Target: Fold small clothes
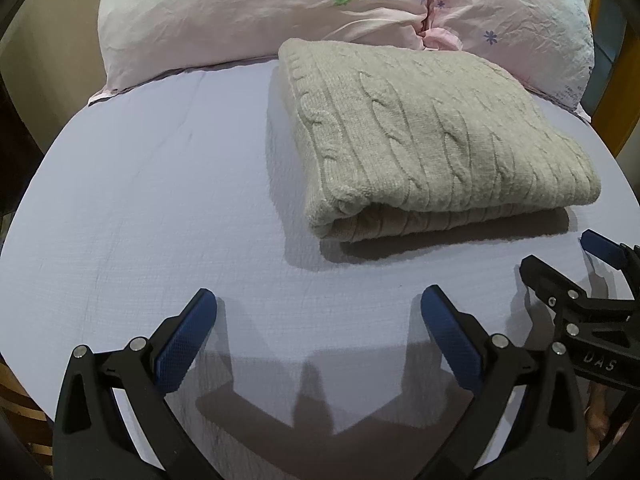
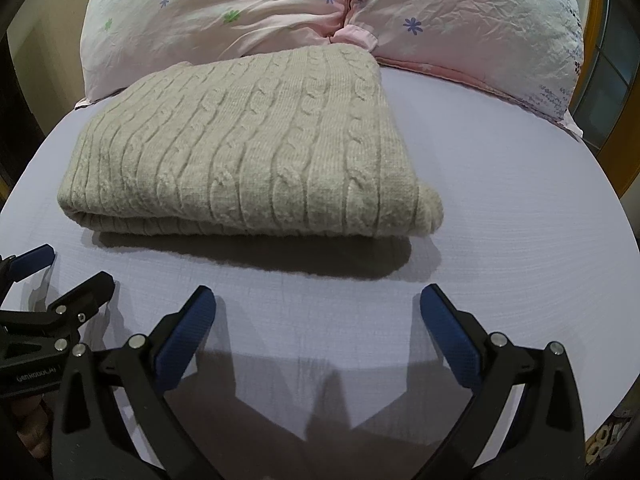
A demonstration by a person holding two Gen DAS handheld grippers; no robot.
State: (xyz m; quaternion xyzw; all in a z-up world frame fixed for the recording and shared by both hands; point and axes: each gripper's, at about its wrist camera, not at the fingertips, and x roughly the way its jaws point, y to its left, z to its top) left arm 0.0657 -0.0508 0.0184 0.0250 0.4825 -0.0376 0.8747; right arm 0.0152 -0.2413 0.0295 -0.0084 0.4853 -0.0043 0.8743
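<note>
**Sweater folded on the bed**

The lavender sheet (image 1: 140, 200) spreads under pink pillows (image 2: 240, 20). My beige cable-knit sweater (image 2: 248, 148) lies folded near them (untouched). My left gripper (image 1: 318, 312) and right gripper (image 2: 318, 312) hover spread, holding nothing.

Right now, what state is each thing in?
Sweater: folded, lying flat on the bed sheet, untouched.
Left gripper: fingers open, empty, above the sheet.
Right gripper: fingers open, empty.
Pillows: behind the sweater, wrinkled.
</note>
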